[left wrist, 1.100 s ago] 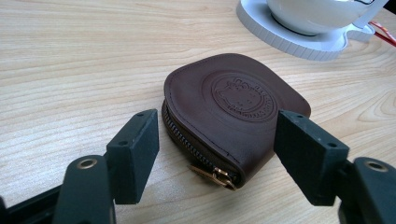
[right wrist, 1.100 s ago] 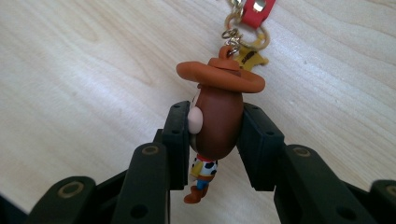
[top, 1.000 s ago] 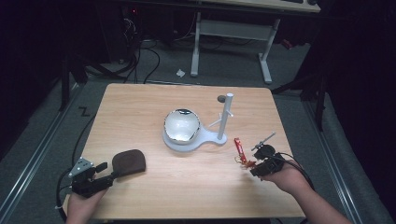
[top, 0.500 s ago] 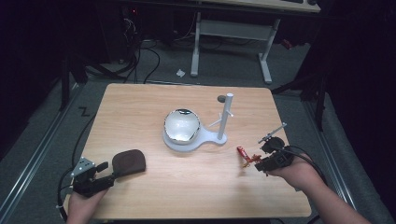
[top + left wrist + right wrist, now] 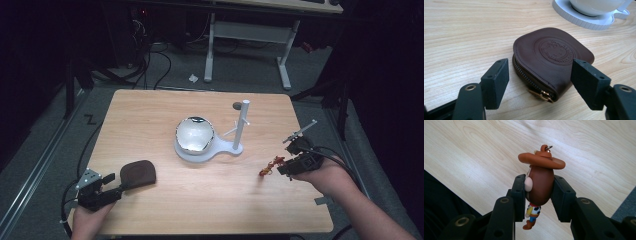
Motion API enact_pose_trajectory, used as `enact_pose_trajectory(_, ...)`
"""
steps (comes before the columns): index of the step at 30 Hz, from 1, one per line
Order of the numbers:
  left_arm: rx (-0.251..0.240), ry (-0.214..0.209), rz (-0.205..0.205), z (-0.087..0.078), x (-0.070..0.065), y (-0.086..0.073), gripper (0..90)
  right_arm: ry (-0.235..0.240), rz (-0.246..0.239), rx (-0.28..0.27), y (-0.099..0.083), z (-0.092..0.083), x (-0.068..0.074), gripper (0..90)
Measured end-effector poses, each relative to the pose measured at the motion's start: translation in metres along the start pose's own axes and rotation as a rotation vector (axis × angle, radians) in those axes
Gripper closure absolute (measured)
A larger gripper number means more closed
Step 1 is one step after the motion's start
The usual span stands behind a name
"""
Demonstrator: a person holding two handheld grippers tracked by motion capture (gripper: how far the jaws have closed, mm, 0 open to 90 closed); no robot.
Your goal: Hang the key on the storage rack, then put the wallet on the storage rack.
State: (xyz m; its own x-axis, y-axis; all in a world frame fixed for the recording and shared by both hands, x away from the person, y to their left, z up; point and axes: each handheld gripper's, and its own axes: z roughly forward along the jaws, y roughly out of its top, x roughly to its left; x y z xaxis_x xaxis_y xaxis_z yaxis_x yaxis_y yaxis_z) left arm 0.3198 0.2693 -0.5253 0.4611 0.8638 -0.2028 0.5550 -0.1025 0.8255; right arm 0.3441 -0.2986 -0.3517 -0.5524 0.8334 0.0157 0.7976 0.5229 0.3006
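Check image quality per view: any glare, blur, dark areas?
High view: surroundings very dark, table evenly lit, glare on the shiny dome. Left gripper view: sharp on the brown pouch. Right gripper view: cowboy figure crisp, dark corner at lower left.

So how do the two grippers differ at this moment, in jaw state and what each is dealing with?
The left gripper has its jaws spread wide, either side of the brown zip pouch without touching it; the right gripper is clamped on a small cowboy figure by its head. The pouch lies flat on the table; the figure looks lifted clear of the table. The left sits at the near left corner, the right by the right edge. Both have black jaws.
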Motion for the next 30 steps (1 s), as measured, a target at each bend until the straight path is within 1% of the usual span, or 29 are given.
enact_pose_trajectory(4,-0.014,0.004,-0.002,0.000,0.001,0.000,31.3,-0.003,-0.013,-0.017,0.004,-0.009,0.003,66.1)
enact_pose_trajectory(9,-0.013,0.014,0.019,0.000,0.000,0.000,31.2,0.000,-0.018,-0.026,0.006,-0.011,0.004,66.1)
enact_pose_trajectory(12,-0.012,0.032,0.028,0.001,0.000,0.000,30.6,0.000,-0.013,-0.030,0.008,-0.009,0.005,66.1)
enact_pose_trajectory(14,-0.019,0.034,0.025,0.000,0.000,0.001,30.5,0.003,-0.021,-0.020,0.009,-0.006,0.005,66.2)
enact_pose_trajectory(17,-0.022,0.042,0.035,0.000,-0.002,0.001,30.5,0.004,-0.030,-0.013,0.012,-0.004,0.005,66.1)
enact_pose_trajectory(22,-0.017,0.037,0.034,0.003,-0.002,0.002,30.4,0.014,-0.040,-0.021,0.016,-0.004,0.004,66.2)
enact_pose_trajectory(24,-0.013,0.033,0.042,0.004,-0.003,0.002,30.1,0.018,-0.042,-0.031,0.018,-0.004,0.004,66.1)
enact_pose_trajectory(27,-0.003,0.038,0.058,0.004,-0.004,0.001,29.3,0.027,-0.030,-0.037,0.021,-0.001,0.004,66.2)
enact_pose_trajectory(30,-0.005,0.035,0.049,0.002,-0.003,0.000,29.3,0.027,-0.027,-0.028,0.023,0.001,0.006,66.2)
